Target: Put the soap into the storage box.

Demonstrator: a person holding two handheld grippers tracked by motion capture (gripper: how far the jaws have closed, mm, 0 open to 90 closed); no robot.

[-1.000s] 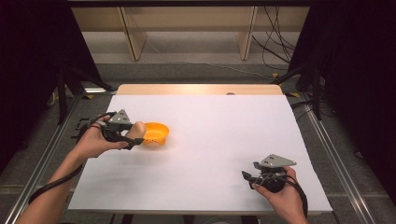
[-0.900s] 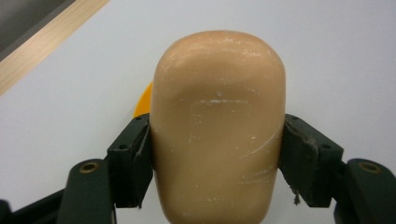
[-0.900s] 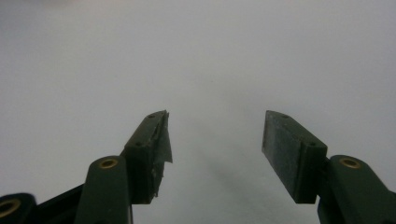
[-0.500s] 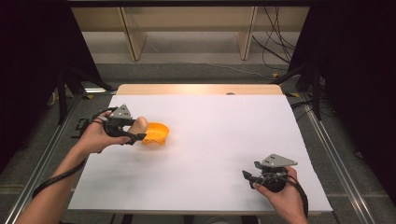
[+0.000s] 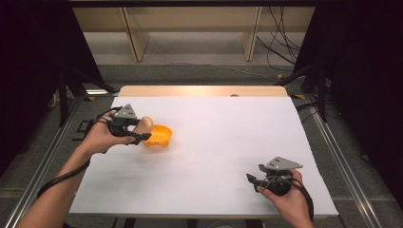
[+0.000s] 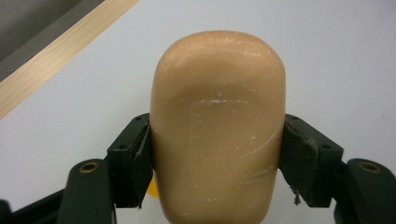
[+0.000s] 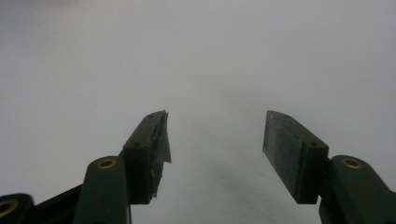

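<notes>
My left gripper [image 5: 141, 129] is shut on a tan, rounded bar, like a piece of soap [image 6: 218, 126], its black pads pressing both long sides. In the high view the tan bar [image 5: 145, 124] sits at the left of the white table, right beside an orange bowl [image 5: 159, 136]; whether they touch I cannot tell. My right gripper [image 5: 252, 180] rests near the table's front right edge. In the right gripper view its jaws stand apart over bare white surface, right gripper [image 7: 215, 140] open with nothing between the fingers.
The white tabletop [image 5: 223, 137] has a wooden strip [image 5: 204, 90] along its far edge. Metal rails [image 5: 340, 156] run down both sides. Cables [image 5: 280, 42] and wooden legs stand on the floor behind.
The left hand with the tan bar has shifted slightly toward the far side of the table beside the orange bowl. The right hand has stayed in place.
</notes>
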